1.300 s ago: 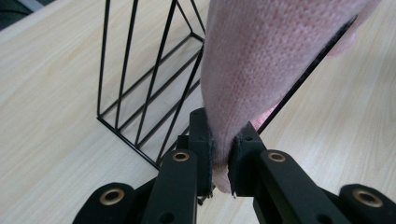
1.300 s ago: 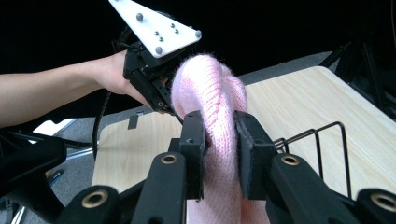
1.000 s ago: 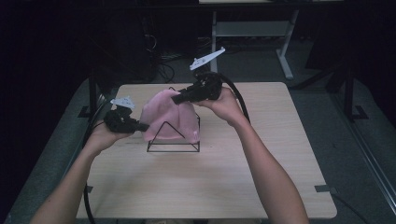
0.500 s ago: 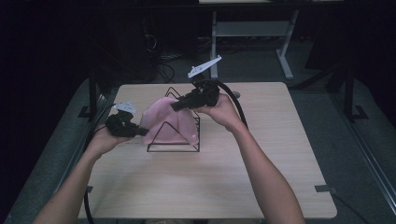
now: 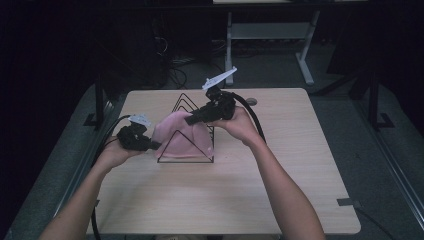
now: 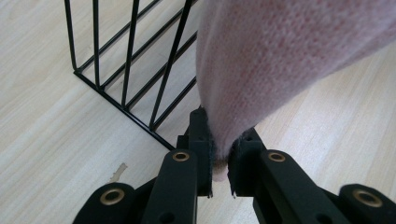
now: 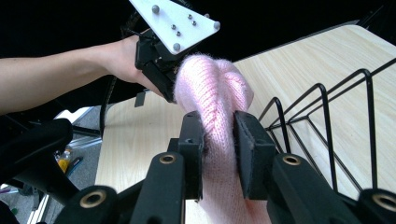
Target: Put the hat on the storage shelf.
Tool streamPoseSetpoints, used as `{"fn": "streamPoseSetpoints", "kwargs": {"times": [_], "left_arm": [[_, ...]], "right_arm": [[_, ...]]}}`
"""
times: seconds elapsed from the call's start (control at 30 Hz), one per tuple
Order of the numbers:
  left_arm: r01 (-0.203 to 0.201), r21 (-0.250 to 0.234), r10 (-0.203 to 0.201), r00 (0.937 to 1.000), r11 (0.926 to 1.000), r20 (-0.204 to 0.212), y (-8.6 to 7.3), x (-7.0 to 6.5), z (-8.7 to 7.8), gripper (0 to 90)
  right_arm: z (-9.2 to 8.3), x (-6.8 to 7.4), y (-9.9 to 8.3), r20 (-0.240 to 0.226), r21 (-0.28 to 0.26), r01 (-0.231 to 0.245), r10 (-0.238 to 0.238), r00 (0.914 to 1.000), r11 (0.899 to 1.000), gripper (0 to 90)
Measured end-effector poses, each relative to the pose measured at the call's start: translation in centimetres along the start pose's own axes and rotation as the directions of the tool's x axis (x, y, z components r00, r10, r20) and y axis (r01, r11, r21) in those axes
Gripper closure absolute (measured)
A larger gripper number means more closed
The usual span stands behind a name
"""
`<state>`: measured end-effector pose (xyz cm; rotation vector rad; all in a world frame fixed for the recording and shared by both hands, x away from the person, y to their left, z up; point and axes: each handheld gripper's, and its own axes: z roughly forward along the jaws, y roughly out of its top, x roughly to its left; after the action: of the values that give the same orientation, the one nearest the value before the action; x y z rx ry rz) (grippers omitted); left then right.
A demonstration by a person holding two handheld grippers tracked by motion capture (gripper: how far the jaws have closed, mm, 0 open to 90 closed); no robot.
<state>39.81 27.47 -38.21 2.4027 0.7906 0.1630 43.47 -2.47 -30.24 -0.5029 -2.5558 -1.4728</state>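
A pink knitted cloth [image 5: 180,136] hangs between both grippers over a black wire rack [image 5: 186,146] of triangular bars in the middle of the table. My left gripper [image 5: 154,145] is shut on the cloth's lower left edge, close to the tabletop; its pads pinch the pink knit [image 6: 261,70] beside the rack's bars [image 6: 126,70]. My right gripper [image 5: 191,120] is shut on the cloth's upper part, above the rack. In the right gripper view the knit [image 7: 217,98] bulges between its jaws, with the left gripper [image 7: 161,77] beyond and the rack [image 7: 327,126] to the right.
The light wooden table [image 5: 280,190] has free room in front of and to the right of the rack. A small round disc [image 5: 251,102] lies near the far edge. Dark floor, cables and a desk frame [image 5: 300,50] lie beyond.
The right gripper has come down with the cloth toward the rack. The cloth now sits lower and narrower on the rack's left part. The left hand has barely moved.
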Motion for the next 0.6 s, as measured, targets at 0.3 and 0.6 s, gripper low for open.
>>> {"fn": "streamPoseSetpoints", "kwargs": {"times": [0.3, 0.6], "left_arm": [[-0.017, 0.049, 0.018, 0.9996, 0.9987, -0.022, -0.1, -0.1, 0.7, 81.6], [0.001, 0.064, 0.001, 0.9998, 0.998, -0.021, -1.0, 0.2, 1.5, 81.6]], "right_arm": [[0.6, 0.0, -0.7, -0.004, 0.024, -0.003, 0.003, 1.0, 1.0, 72.6], [1.3, -0.3, -1.3, -0.016, 0.033, -0.015, 0.016, 0.9997, 0.999, 70.8]]}}
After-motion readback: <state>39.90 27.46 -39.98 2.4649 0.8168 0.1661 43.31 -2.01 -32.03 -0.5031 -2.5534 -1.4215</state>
